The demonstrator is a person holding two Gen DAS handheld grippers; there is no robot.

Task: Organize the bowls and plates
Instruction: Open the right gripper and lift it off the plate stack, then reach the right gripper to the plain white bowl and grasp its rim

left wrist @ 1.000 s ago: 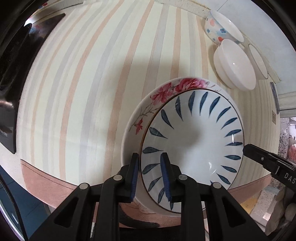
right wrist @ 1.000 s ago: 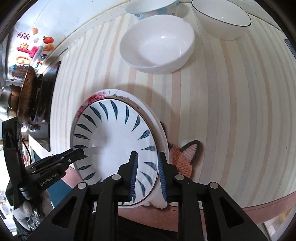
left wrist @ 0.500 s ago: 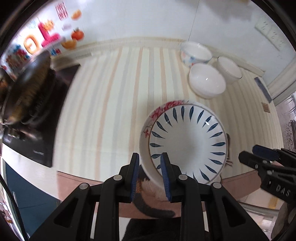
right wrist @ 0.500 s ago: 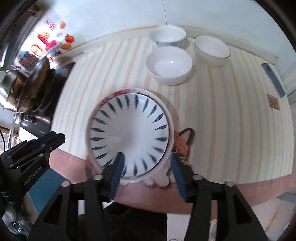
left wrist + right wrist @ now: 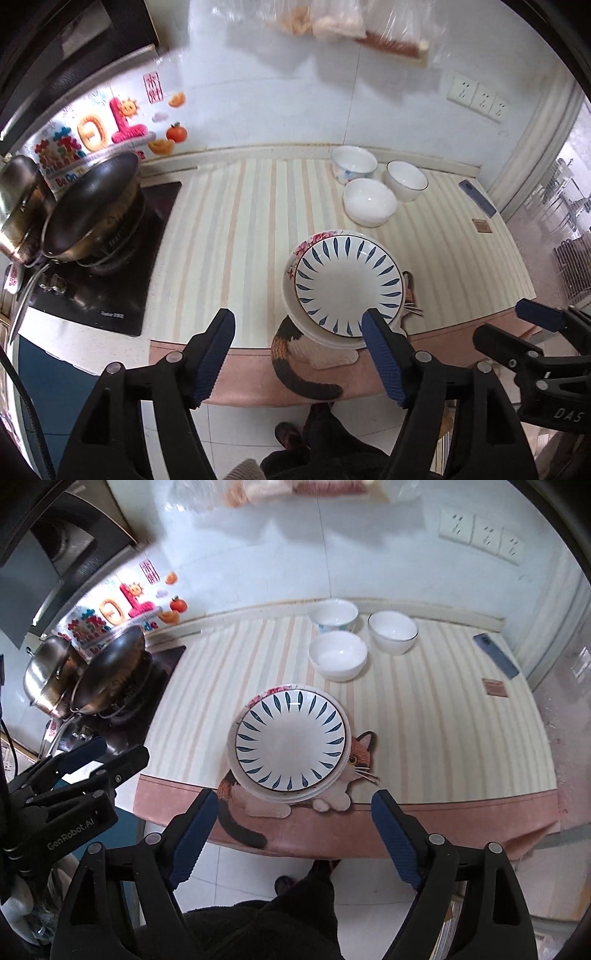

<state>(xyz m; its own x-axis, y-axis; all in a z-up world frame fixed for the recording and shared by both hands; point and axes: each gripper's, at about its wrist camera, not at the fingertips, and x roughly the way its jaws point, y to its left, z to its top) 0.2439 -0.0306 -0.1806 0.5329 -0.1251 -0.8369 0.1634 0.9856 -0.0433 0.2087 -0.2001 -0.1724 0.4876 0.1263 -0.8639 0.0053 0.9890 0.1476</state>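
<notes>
**Blue-leaf plate stacked on floral plate at the counter's front edge**

Blue leaf strokes ring the white ceramic plate point(image 5: 349, 286) point(image 5: 291, 740), which lies face up on a larger white plate with pink flowers on its rim point(image 5: 308, 242) point(image 5: 260, 698). The stack rests near the front edge of the counter, on a cream, peach and grey striped mat point(image 5: 229, 236) point(image 5: 436, 716), and partly covers a calico cat printed on the mat point(image 5: 360, 755).

Left gripper point(image 5: 299, 350) hangs above and in front of the counter's front edge, its blue-padded jaws spread wide and holding nothing; the stack shows between them, closer to the right-hand pad, without contact. Right gripper point(image 5: 291, 834) is likewise wide apart and empty, with the plates just beyond the gap between its pads.

Toward the back edge stand three bowls close together: a plain white one point(image 5: 369, 201) point(image 5: 338, 655) nearest the plates, a white one with blue and red marks point(image 5: 354, 162) point(image 5: 334, 616) behind it, and a dark-rimmed white one point(image 5: 406, 179) point(image 5: 393, 631) to the right. Near the right edge lies a blue phone point(image 5: 478, 197) point(image 5: 496, 653). At the left end a metal wok point(image 5: 88, 210) point(image 5: 109, 668) sits on a black cooktop point(image 5: 110, 306).
</notes>
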